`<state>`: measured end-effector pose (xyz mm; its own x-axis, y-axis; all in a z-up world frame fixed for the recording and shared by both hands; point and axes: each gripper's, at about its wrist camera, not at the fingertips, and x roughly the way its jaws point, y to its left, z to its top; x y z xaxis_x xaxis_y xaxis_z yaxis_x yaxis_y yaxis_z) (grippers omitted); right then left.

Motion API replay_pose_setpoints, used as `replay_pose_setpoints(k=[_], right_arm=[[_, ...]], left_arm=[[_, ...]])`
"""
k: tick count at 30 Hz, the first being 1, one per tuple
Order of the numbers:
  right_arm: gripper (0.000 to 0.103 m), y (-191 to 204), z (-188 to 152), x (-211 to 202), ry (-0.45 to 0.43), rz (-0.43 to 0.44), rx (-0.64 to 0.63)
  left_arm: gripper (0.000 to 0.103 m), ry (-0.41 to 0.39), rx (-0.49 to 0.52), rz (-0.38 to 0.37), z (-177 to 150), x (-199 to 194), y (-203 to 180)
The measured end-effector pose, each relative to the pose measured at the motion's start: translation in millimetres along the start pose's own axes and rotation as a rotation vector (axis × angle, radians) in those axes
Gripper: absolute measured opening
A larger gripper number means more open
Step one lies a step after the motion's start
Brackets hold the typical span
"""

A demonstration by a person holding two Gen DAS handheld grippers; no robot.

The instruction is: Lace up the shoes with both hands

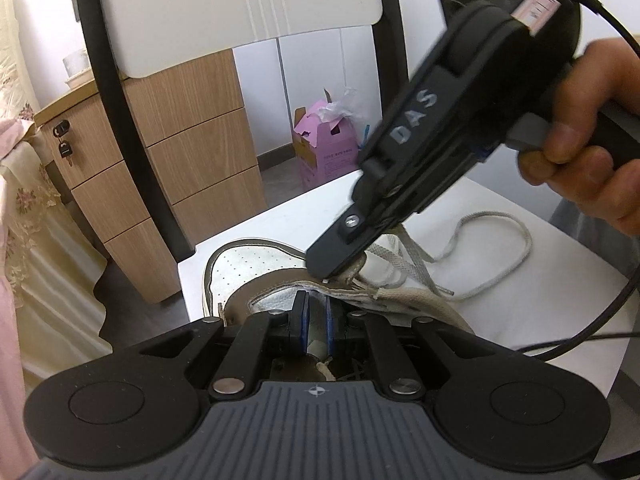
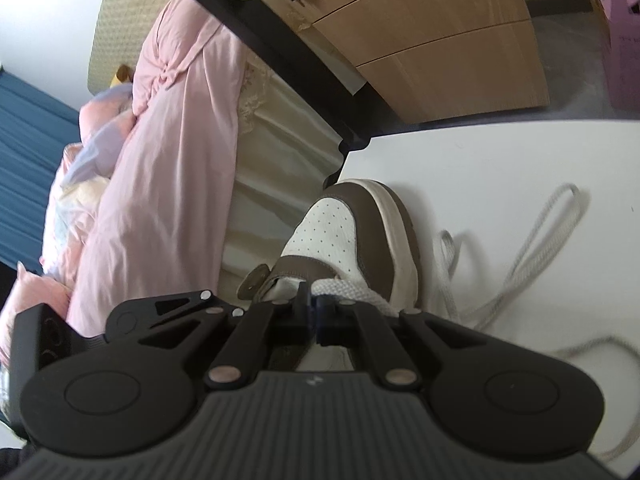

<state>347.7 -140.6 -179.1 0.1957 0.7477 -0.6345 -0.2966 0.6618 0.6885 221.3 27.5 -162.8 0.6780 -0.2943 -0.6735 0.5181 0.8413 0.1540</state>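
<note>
A white table [image 1: 500, 216] holds one shoe [image 2: 360, 236], brown and white, near the table's edge. The shoe's long way runs straight out from both cameras, with the round toe at the far end and the open top close to the tools. A long grey lace [image 1: 496, 248] lies in loose loops on the table, on the right side of the shoe, and part of it crosses the shoe's top. The right gripper [image 1: 340, 272] comes down from the upper right, held by a hand [image 1: 592, 148], and its tip sits right at the lace holes, so it is the one nearer the lace. It looks squeezed together on a bit of lace, though the very tip is hard to see. In its own view its two pads are almost touching. The left gripper [image 1: 316, 320] sits low over the shoe's top. Its blue pads have a small gap, with the white tongue [image 1: 316, 312] between them, so it seems to pinch the tongue.
</note>
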Motion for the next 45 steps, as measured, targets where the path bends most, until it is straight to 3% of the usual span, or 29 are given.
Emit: replay_pose_setpoints(k=[3, 9, 11, 13, 17, 23, 31, 34, 39, 41, 45], right_arm=[[0.003, 5.6, 0.0, 6.5, 0.006, -0.02, -0.03], [0.006, -1.0, -5.4, -8.7, -0.042, 0.055, 0.036], [0.031, -3.2, -7.2, -13.7, -0.058, 0.079, 0.058], [0.046, -5.4, -8.9, -18.8, -0.073, 0.104, 0.081], [0.051, -4.1, -13.4, -31.2, -0.099, 0.114, 0.093], [0.051, 6.3, -12.3, -47.0, -0.162, 0.136, 0.036], [0.048, -5.1, -9.3, -42.0, -0.175, 0.145, 0.105], [0.048, -4.8, -8.7, -46.6, -0.199, 0.191, 0.109], [0.032, -8.0, -10.8, -37.4, -0.173, 0.263, 0.155], [0.017, -8.0, -12.9, -29.6, -0.147, 0.303, 0.182], [0.01, -8.8, -19.0, -11.2, -0.091, 0.31, 0.227]], left_arm=[[0.01, 0.001, 0.018, 0.015, -1.3, 0.5, -2.8], [0.01, -0.004, -0.003, 0.004, 0.5, -1.1, -1.5], [0.01, -0.004, -0.009, 0.001, 0.3, -1.2, -0.5], [0.01, -0.005, -0.012, 0.001, 0.2, -1.5, 0.0], [0.01, -0.007, -0.014, 0.002, 0.2, -2.2, -0.1], [0.01, -0.01, -0.018, 0.002, 0.2, -2.1, 0.3], [0.01, -0.01, -0.019, -0.004, -0.4, -0.7, 2.9], [0.01, -0.012, -0.019, -0.006, -0.7, -0.4, 3.6], [0.01, -0.011, -0.015, -0.002, -0.7, 0.5, 2.8], [0.01, -0.011, -0.015, -0.002, -0.7, 0.4, 2.4], [0.01, -0.012, -0.015, -0.001, -0.8, 0.5, 1.7]])
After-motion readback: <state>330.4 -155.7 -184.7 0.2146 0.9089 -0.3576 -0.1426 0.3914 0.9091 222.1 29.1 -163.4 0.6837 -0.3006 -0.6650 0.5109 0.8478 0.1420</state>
